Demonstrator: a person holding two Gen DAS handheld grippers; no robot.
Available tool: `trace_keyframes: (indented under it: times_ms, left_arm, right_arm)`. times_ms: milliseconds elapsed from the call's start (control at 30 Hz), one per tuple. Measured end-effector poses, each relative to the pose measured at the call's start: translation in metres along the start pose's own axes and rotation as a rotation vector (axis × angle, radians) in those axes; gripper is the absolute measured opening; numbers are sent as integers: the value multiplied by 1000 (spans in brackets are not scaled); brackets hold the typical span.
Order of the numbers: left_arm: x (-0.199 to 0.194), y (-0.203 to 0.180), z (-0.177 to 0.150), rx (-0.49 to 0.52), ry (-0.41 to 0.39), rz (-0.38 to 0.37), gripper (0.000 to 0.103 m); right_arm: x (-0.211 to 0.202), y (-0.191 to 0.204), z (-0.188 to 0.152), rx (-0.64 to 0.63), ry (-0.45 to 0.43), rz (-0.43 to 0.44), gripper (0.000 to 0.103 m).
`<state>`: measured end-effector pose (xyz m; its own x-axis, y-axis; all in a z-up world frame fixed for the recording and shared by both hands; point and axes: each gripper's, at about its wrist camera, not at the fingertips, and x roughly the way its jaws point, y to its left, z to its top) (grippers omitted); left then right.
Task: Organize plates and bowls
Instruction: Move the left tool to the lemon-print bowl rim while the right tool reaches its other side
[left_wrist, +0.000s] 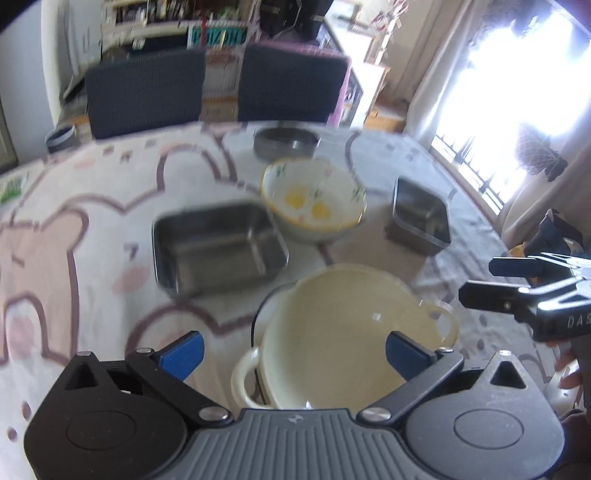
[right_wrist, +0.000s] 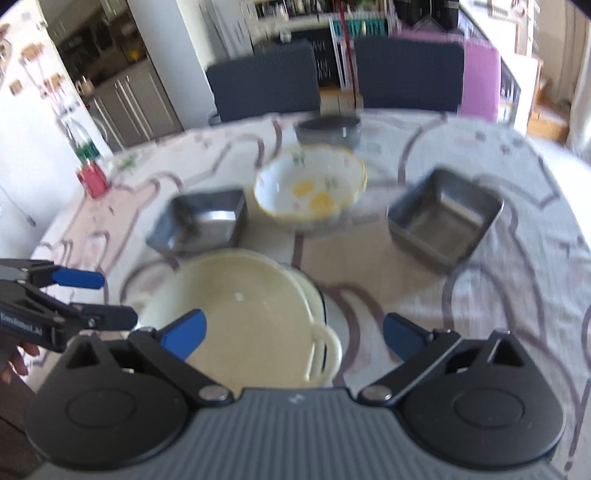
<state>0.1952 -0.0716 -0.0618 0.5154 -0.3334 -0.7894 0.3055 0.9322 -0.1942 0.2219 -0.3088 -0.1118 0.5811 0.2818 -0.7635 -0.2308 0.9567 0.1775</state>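
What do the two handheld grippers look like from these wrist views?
Both match: the left gripper and right gripper have a grey ribbed body, black rounded housings, black linkage arms with silver pivot bolts, and blue textured pads. White lettering, too blurred to read, marks each gripper's side. No cables or sleeves show.

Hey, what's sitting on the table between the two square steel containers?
The white ceramic bowl with yellow flowers lies between the left square steel container and the right one, slightly farther back. Both wrist views show it.
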Motion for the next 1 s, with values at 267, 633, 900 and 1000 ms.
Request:
trace_keyframes:
  times_ms: [267,633,900,1000]
  left_arm:
    - [-11,-5,55,35,-155,19,103]
    - [63,12,140,34,-184,-19,63]
    - [146,45,147,-10,-70,-39,40]
    - [167,55,146,-34,-32,-53,33]
  right_arm:
    - [-10,-19,53,88,-148,-93,103]
    - [52,-65,122,276,-149,-61,63]
    - [119,-92,122,391,-36,-99,35]
    - [139,-90,117,390,-2,-67,35]
